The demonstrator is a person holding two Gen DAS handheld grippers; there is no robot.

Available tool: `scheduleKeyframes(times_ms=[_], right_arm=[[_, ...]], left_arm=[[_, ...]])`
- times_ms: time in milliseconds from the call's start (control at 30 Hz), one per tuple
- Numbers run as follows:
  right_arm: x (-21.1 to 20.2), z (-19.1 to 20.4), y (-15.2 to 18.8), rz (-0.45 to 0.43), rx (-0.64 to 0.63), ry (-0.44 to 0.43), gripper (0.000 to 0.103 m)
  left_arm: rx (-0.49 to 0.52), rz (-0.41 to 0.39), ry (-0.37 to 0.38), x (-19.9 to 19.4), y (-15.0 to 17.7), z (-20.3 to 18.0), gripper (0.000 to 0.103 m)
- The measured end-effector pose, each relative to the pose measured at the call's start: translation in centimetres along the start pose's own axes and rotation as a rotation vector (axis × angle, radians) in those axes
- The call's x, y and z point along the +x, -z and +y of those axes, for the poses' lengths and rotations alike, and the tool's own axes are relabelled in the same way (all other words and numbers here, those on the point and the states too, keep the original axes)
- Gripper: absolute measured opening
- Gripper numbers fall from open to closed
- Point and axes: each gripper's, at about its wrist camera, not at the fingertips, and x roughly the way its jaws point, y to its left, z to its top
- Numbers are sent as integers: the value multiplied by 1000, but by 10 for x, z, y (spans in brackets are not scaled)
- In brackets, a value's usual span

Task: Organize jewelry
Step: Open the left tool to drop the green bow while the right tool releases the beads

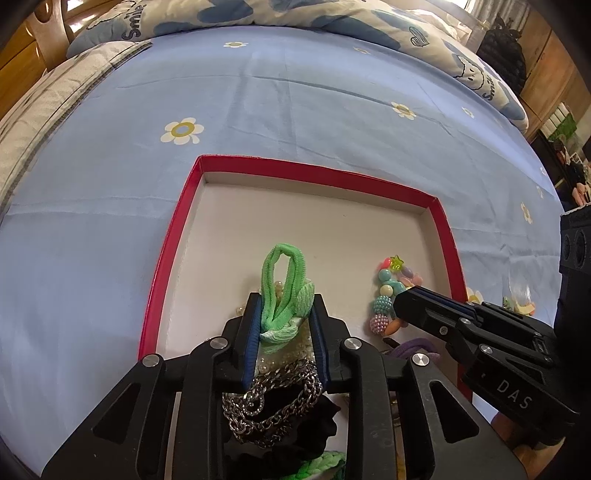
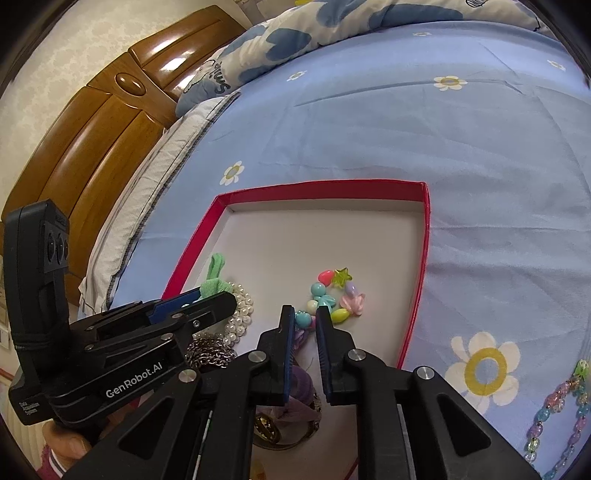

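A red box with a white floor lies on the blue bed sheet; it also shows in the right wrist view. My left gripper is shut on a green hair tie and holds it over the box, above a pearl bracelet, a silver chain and a black scrunchie. My right gripper is open, its fingertips either side of a colourful bead bracelet that lies in the box. A purple hair tie lies under it.
A pastel bead chain lies on the sheet right of the box. A folded quilt and pillow sit at the bed's far side, with a wooden headboard behind.
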Motion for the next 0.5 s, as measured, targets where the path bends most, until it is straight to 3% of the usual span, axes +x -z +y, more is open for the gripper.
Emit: scheduleKeyframes(times_ms=[200,500], right_arm=[[1,1,-2,1,4,8,18],[-9,-3,-1,-13,19,-5,37]], left_arm=[[-6,3,7,-1,0,-1,31],[-15,1,18,-4,2,0,40]])
